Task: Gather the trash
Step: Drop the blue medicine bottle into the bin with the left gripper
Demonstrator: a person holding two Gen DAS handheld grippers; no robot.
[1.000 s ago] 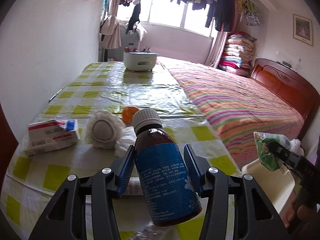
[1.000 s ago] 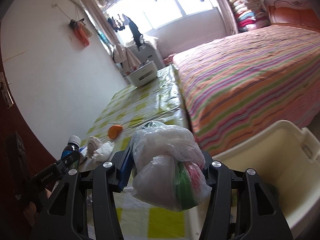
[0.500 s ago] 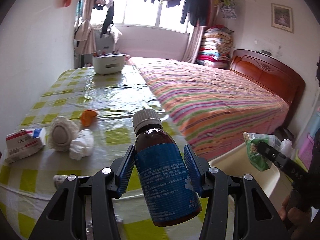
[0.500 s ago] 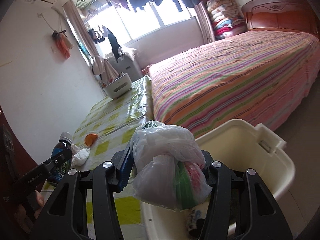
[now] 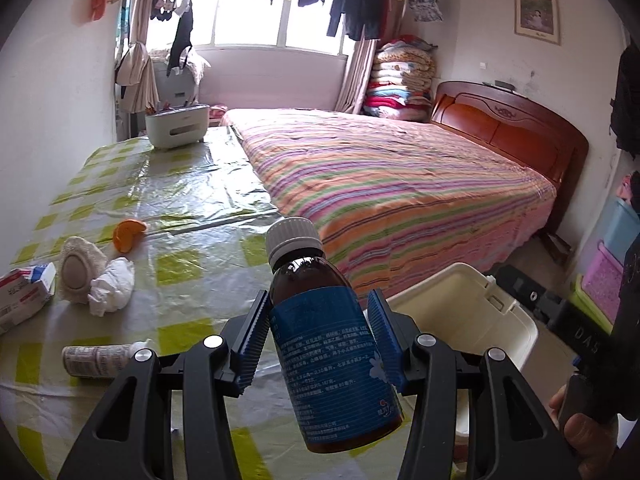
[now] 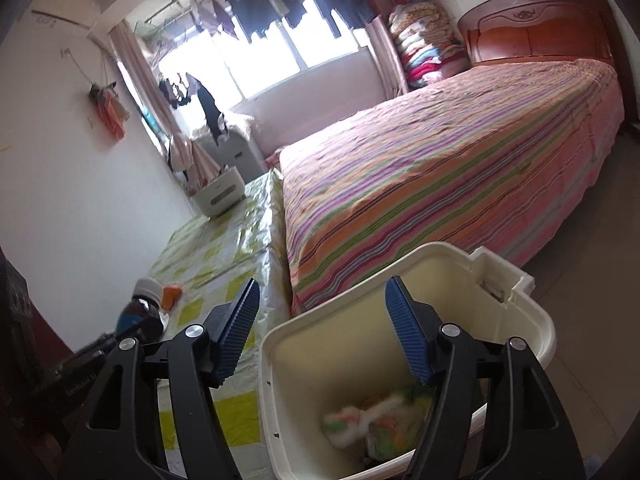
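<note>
My left gripper point(image 5: 318, 306) is shut on a brown medicine bottle point(image 5: 332, 356) with a blue label and a white cap, held up over the table edge beside the cream trash bin point(image 5: 520, 320). In the right wrist view my right gripper point(image 6: 323, 284) hangs over the bin point(image 6: 540, 320). Its jaws are opening with nothing between them. A knotted plastic bag of scraps point(image 6: 372, 420) lies blurred inside the bin. On the checked tablecloth lie an orange peel point(image 5: 128, 234), a crumpled tissue point(image 5: 112, 286), a foam net point(image 5: 76, 270), a medicine box point(image 5: 24, 296) and a small tube point(image 5: 100, 358).
A white caddy point(image 5: 178, 130) stands at the table's far end. The striped bed point(image 5: 400, 184) runs along the table's right side, with the bin on the floor at its foot. Coloured storage boxes point(image 5: 616, 240) stack at the far right. A hand point(image 5: 576, 432) holds the right gripper's handle.
The right gripper's jaws spread and the plastic bag dropped out of them into the bin. Both views swung right towards the bin. The left gripper kept its hold on the bottle.
</note>
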